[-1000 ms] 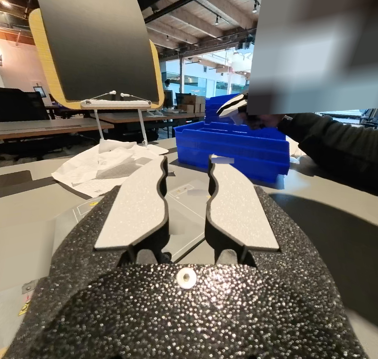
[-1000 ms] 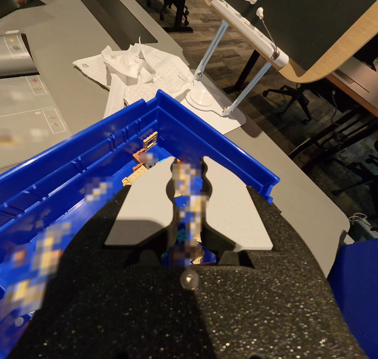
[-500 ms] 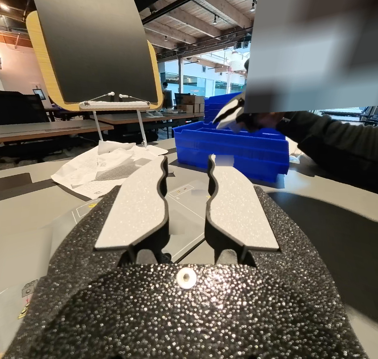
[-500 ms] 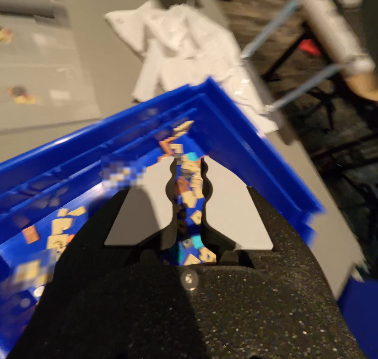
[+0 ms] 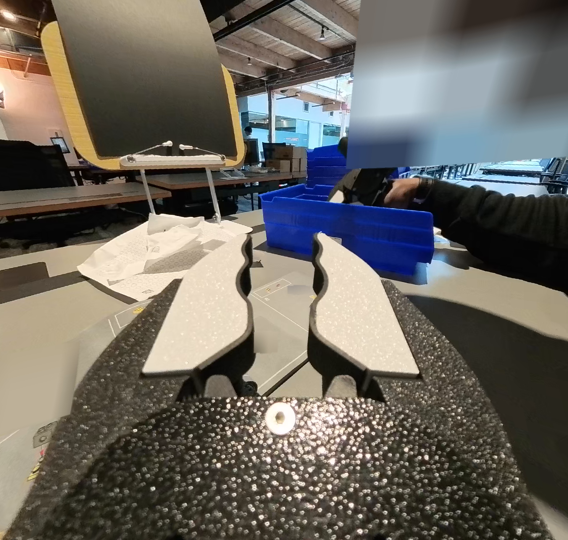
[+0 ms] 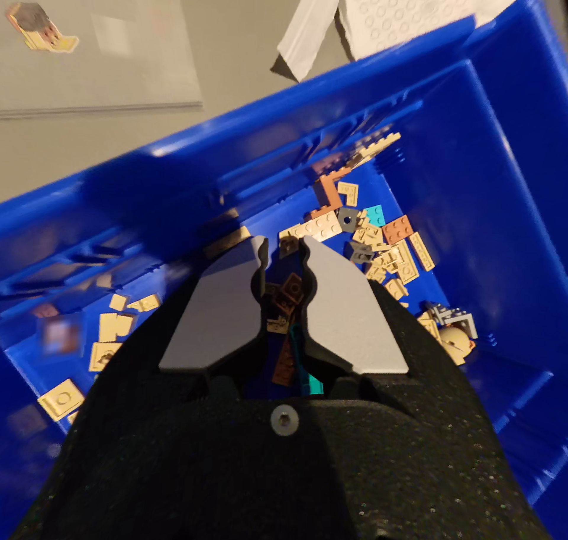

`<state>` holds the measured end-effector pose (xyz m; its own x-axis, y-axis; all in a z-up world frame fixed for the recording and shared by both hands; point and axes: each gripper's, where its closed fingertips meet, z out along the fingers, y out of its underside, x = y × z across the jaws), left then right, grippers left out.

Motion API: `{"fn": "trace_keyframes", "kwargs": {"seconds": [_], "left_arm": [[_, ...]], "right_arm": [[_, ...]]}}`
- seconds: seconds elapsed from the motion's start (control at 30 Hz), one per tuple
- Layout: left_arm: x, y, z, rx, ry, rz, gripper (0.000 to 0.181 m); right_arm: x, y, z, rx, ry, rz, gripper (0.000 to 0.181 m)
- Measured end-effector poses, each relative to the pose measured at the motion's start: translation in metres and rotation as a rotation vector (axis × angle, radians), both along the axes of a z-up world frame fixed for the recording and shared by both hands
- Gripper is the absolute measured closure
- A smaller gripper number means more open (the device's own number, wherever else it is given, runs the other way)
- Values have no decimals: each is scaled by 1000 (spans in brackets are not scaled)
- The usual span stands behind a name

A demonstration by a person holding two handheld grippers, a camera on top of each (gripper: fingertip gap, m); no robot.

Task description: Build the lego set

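Hovering with fingers parted, one right gripper [image 6: 282,245] over one blue bin [image 6: 491,187], left gripper [image 5: 281,242] likewise parted, empty.

The left wrist view sits low over the grey table [image 5: 46,325], looking level along the left gripper [image 5: 281,242] towards a blue bin [image 5: 347,227] some way off, a tilted dark board on a white stand [image 5: 172,160] and an open office behind. The right wrist view looks steeply down from close above, along the right gripper [image 6: 282,241], into the same bin [image 6: 461,125] of loose lego pieces [image 6: 319,228]. Both views share the bin, the crumpled white paper [image 5: 147,257] [image 6: 399,5] beside it and the printed sheet [image 5: 276,304] [image 6: 101,64] on the table.
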<state>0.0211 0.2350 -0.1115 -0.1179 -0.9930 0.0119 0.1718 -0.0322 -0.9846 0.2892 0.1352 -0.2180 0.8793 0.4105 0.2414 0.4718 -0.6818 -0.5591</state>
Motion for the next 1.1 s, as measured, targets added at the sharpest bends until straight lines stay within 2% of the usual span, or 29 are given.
{"fn": "trace_keyframes", "kwargs": {"seconds": [0.03,0.17,0.33,0.5,0.57,0.73,0.87,0.97,1.1], "left_arm": [[0,0,0,0,0,0,145],[0,0,0,0,-2,0,145],[-1,0,0,-3,-4,0,145],[-1,0,0,-2,-4,1,145],[-1,0,1,-1,-5,1,145],[-1,0,1,0,-6,1,145],[-1,0,1,0,-5,0,145],[-1,0,1,3,-5,1,145],[-1,-1,1,10,-5,2,145]], "right_arm": [[2,0,-3,-10,-12,-9,163],[6,0,-16,-61,-69,-28,165],[8,3,-18,-62,-75,-51,175],[11,4,-18,-58,-65,-77,176],[9,4,-16,-51,-11,-84,177],[8,6,15,69,267,-155,176],[5,8,58,216,674,-202,175],[8,7,77,271,941,-236,177],[5,5,121,424,1327,-137,177]]}}
